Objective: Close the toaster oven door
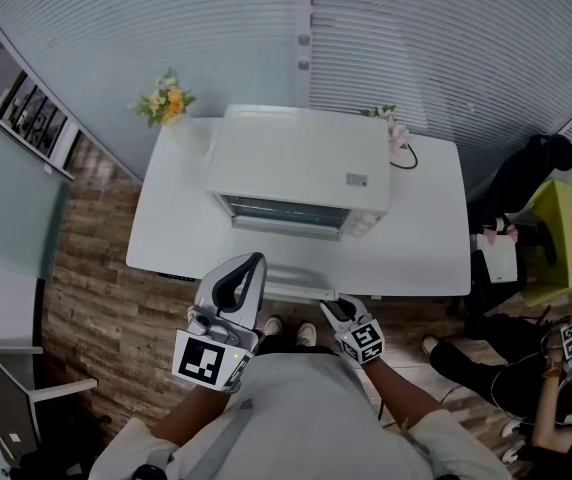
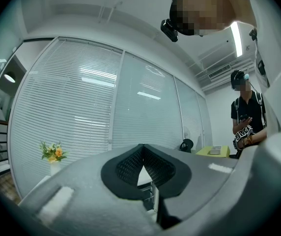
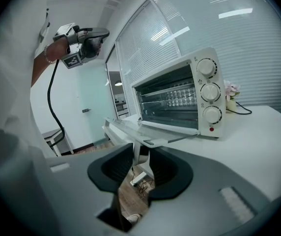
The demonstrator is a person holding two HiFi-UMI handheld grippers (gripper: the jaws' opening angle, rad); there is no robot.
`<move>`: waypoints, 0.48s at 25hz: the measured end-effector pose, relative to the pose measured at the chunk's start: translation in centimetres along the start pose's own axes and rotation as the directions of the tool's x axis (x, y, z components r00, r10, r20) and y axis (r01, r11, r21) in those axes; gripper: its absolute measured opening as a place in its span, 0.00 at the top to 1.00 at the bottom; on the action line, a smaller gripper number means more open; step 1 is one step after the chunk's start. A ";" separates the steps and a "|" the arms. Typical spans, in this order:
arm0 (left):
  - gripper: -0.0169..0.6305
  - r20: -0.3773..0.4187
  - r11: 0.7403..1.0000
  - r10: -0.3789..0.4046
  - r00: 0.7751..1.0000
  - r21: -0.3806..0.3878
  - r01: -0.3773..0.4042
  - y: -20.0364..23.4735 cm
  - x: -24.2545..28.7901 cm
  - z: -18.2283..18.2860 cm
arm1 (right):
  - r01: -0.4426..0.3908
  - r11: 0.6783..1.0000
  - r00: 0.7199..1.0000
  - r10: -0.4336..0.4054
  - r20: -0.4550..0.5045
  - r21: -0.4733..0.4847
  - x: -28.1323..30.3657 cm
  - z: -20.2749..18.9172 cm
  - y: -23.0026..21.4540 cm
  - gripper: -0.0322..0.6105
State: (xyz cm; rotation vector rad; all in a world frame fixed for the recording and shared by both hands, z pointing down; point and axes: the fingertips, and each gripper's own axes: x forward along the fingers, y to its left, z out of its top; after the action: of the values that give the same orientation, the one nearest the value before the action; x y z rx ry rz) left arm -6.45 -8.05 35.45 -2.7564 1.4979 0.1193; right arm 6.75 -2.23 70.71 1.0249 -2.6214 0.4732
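Here we are in front of the white tabletop (image 1: 426, 228), and the toaster oven (image 1: 301, 168) sits squarely in the middle of it, its front facing us. Its door (image 3: 150, 130) is dropped flat, sticking out level toward the tabletop's near edge, so the job is not yet done.

Our right gripper (image 3: 141, 154) is the one lined up for it. Its jaws stand apart with nothing between the pads; through the gap we see only the floor and a table leg. It tips slightly downward and sits low at the tabletop's near edge. From there the door's front lip lies just ahead of the jaws and a little above them, clear of any contact. That low approach makes sense, we reckon: coming in under the lip lets us lift the flap up and swing it closed.

Our left gripper (image 1: 251, 268) hangs higher and to the left. It points level over the tabletop, and its jaws are pressed together at the tips, holding nothing. From its own view the oven barely shows through the slit below the pads. It looks parked out of the way, leaving the door's swing path free.
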 end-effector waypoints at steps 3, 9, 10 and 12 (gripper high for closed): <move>0.97 0.001 1.000 0.000 1.000 -0.003 0.000 0.1 0.0 0.0 | -0.004 1.000 1.000 0.004 0.007 0.005 -0.1 0.4 0.0 0.78; 0.97 0.001 1.000 0.000 1.000 -0.003 0.000 0.0 0.1 0.1 | -0.010 1.000 1.000 0.010 0.022 0.007 -0.3 1.0 -0.1 0.78; 0.97 -0.001 1.000 0.000 1.000 -0.005 0.000 0.0 0.1 0.0 | -0.011 1.000 1.000 0.011 0.025 0.007 -0.3 1.1 -0.1 0.78; 0.97 -0.001 1.000 -0.001 1.000 -0.007 0.001 0.0 0.2 0.0 | -0.013 1.000 0.999 0.012 0.032 0.005 -0.3 1.4 -0.1 0.77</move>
State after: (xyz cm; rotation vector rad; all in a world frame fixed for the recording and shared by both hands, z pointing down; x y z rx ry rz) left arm -6.38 -8.23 35.45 -2.7628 1.4994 0.1233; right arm 6.86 -2.71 69.33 1.0266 -2.6576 0.4703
